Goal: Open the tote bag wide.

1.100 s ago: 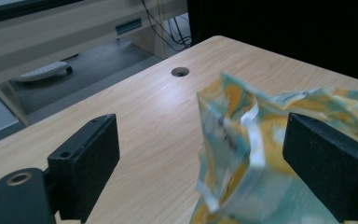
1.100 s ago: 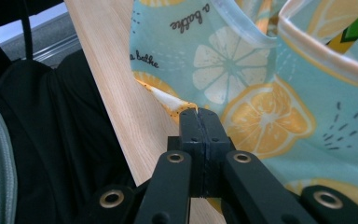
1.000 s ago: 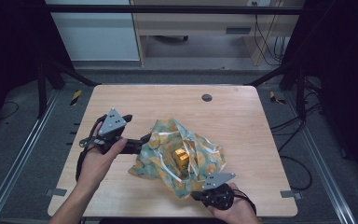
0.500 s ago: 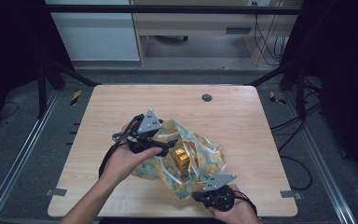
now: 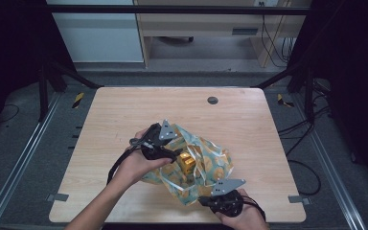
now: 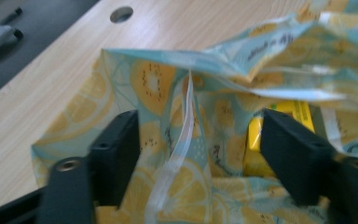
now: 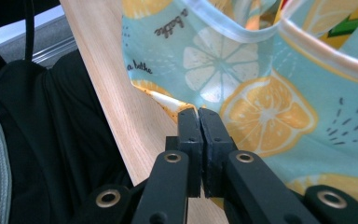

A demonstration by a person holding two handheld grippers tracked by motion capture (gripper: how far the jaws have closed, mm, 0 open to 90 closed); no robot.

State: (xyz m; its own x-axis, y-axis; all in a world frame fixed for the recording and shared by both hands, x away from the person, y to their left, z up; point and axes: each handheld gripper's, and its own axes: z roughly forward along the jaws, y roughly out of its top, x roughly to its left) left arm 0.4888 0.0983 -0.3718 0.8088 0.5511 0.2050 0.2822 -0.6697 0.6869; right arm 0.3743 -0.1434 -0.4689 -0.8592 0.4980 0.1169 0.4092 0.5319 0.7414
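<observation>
Crumpling lemon-print bag (image 5: pixel 206 165) — right gripper (image 5: pixel 210 199) fingers pinching its edge, left gripper (image 5: pixel 176 154) fingers closing, spread inside.

Black tongs (image 5: pixel 175 154), grey three-cornered plates, black trailing cables, silver screws.

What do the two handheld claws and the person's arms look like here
Both claws, the left claw and the right claw, have black bodies, each topped by a grey three-cornered plate and trailing a black cable. Seen up close, their jaws are flat black blocks on black links with round metal rivets. The forearms are bare; no sleeves show.
</observation>
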